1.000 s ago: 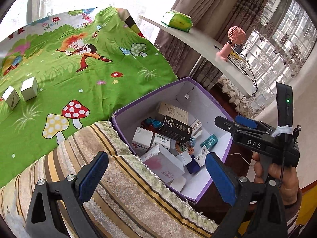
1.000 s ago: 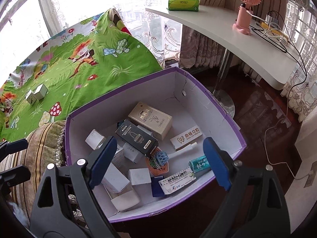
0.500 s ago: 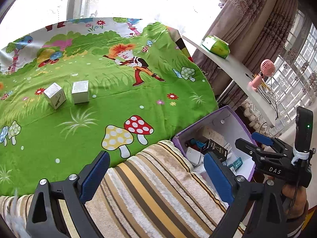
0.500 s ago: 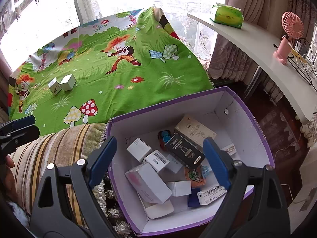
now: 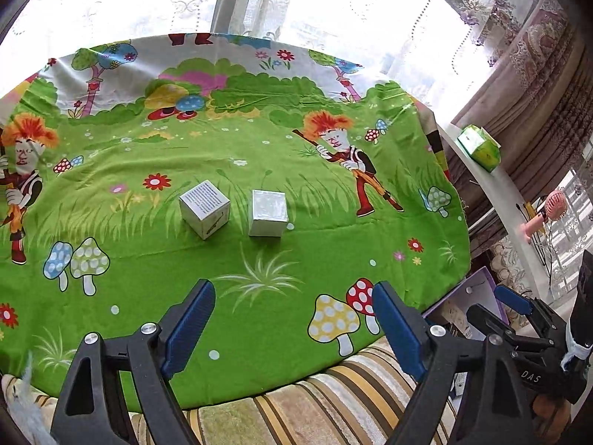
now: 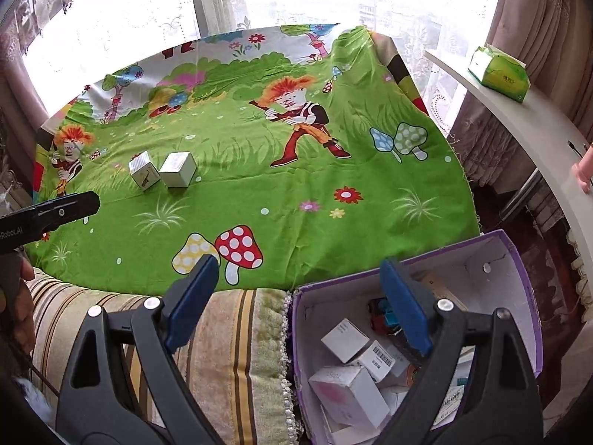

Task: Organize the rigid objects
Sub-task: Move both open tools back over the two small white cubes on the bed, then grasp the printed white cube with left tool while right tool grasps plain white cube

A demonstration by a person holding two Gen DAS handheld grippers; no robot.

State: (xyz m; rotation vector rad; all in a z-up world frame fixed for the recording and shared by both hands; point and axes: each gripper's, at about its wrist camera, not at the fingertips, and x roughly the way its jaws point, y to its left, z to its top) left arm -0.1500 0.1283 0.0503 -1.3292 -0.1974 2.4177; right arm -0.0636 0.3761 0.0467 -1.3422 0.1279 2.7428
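A: Both views have swung off the purple box (image 6: 519, 259) onto the green cartoon sheet (image 5: 259, 259); a second ago the box filled them.

B: Left to right on the sheet?

A: Printed cube box (image 5: 204, 209), then plain white box (image 5: 268, 213) just beside it, apart, both well ahead of the pads.

B: Left hand-held gripper (image 5: 292, 330)?

A: Jaws closing, nothing between them, over the sheet's near edge and striped cushion (image 5: 333, 408).

B: Right hand-held gripper (image 6: 300, 304)?

A: Released, wide, empty, straddling cushion and box rim. Small cartons (image 6: 344, 341) lie jumbled inside the box. White shelf (image 6: 519, 118) at far right carries a green tissue pack (image 6: 498, 72).
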